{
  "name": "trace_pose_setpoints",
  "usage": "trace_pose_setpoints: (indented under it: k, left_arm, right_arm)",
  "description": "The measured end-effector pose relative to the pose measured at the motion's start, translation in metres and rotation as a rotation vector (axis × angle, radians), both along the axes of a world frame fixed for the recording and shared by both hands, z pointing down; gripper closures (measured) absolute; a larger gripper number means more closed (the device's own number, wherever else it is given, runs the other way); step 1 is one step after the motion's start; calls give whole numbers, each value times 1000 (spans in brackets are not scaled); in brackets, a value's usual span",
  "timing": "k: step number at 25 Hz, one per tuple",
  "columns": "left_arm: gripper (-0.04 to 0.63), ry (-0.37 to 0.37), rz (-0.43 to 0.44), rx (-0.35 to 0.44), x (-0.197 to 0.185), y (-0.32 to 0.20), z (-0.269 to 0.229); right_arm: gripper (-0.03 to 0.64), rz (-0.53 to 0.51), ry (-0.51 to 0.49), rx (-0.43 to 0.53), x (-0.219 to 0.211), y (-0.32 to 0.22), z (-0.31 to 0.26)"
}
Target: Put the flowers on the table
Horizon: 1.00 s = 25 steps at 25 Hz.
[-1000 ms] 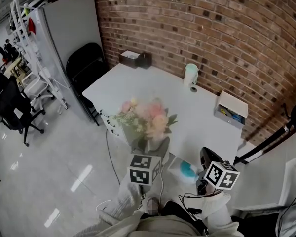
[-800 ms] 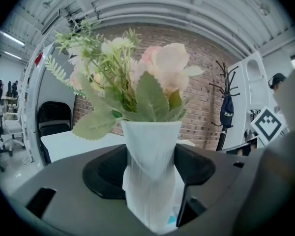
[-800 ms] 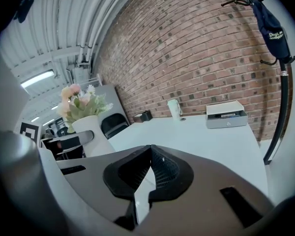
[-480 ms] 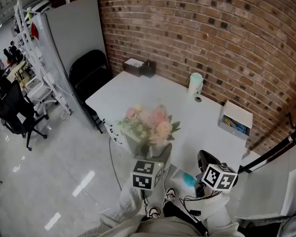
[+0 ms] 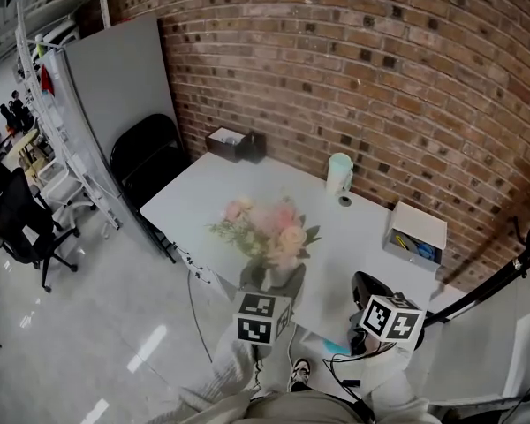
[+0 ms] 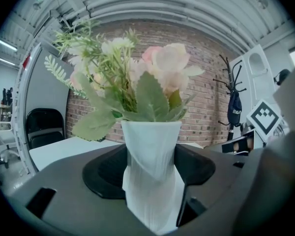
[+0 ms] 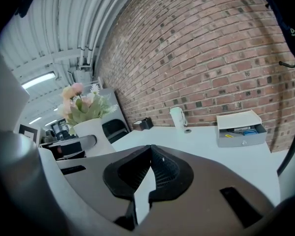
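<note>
A bunch of pale pink flowers (image 5: 267, 226) with green leaves stands in a white ribbed vase (image 5: 281, 278). My left gripper (image 5: 274, 285) is shut on the vase and holds it upright in the air over the near edge of the white table (image 5: 221, 188). In the left gripper view the vase (image 6: 152, 151) fills the space between the jaws, with the flowers (image 6: 137, 77) above. My right gripper (image 5: 367, 294) hangs to the right by the table's near corner. Its jaws (image 7: 150, 154) meet at the tips with nothing between them. From there the vase (image 7: 92, 132) shows at the left.
On the table's far side stand a pale cup (image 5: 339, 172), a dark tissue box (image 5: 234, 142) and a white drawer box (image 5: 415, 230). A black chair (image 5: 150, 159) and a grey partition (image 5: 115, 78) flank the table's left end. A brick wall (image 5: 380, 78) lies behind.
The person has stepped closer to the table. The vase in my left gripper has moved from beside the table's near edge to over it. The right gripper came along.
</note>
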<state>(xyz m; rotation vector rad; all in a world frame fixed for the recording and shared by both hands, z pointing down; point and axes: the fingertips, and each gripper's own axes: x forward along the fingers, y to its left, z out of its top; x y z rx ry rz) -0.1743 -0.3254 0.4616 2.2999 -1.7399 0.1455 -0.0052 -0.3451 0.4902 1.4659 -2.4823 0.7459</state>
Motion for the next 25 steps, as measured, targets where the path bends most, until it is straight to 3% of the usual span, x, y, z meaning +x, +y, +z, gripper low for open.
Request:
trace_pose_setpoints:
  k: [16,25]
  left_arm:
    - [291,-20,35,-9,29,-94,0]
    - [291,-33,99,-20,77,-149,4]
  right_arm:
    - [594,29,-12,0,26,-88,-1]
    - [594,86,-13,-17,71,-125,7]
